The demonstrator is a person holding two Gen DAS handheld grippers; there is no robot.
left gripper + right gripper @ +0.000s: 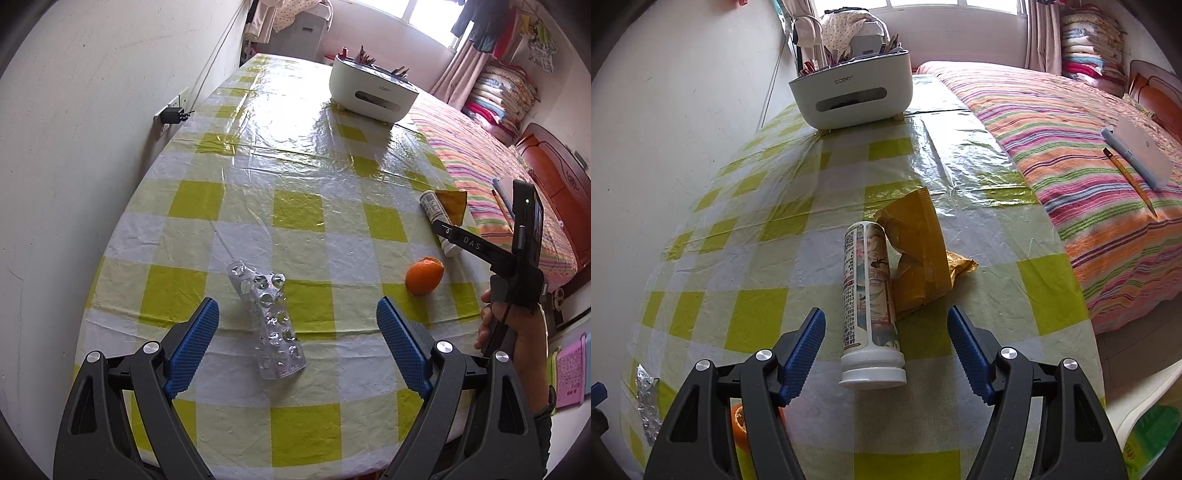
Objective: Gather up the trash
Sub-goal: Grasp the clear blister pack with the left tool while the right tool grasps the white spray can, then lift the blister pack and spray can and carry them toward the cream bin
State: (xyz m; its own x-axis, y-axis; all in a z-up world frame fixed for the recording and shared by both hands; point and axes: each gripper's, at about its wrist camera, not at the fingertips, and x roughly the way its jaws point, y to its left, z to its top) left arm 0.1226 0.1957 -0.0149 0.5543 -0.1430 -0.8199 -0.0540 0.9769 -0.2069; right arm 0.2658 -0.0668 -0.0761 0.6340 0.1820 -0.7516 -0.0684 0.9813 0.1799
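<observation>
Left gripper (297, 310): released, jaws spread wide, holding nothing; it sits low in the left wrist view with the blister pack lying between its blue pads.
Blister pack (267, 323): silver foil-and-plastic pill strip, lower centre of the left wrist view, flat on the checked tablecloth (207, 199). Judged very light, thin, bendy and crinkly; the pockets look pushed out, so nothing fragile. Lying flat it offers little to pinch; best closed across its narrow width, near the middle, pads kept low.
Right gripper (886, 326): also released and empty, jaws wide either side of the bottle.
Bottle (870, 295): printed cylinder with a white cap toward the camera, on its side at centre of the right wrist view. Likely light, stiff and smooth, so it may roll or slip; grip across the body just above the cap.
Gold wrapper (919, 254): crumpled foil bag touching the bottle's right side; soft, weightless, springy.
Orange peel (424, 276): right of centre in the left wrist view; soft, slightly slick.
</observation>
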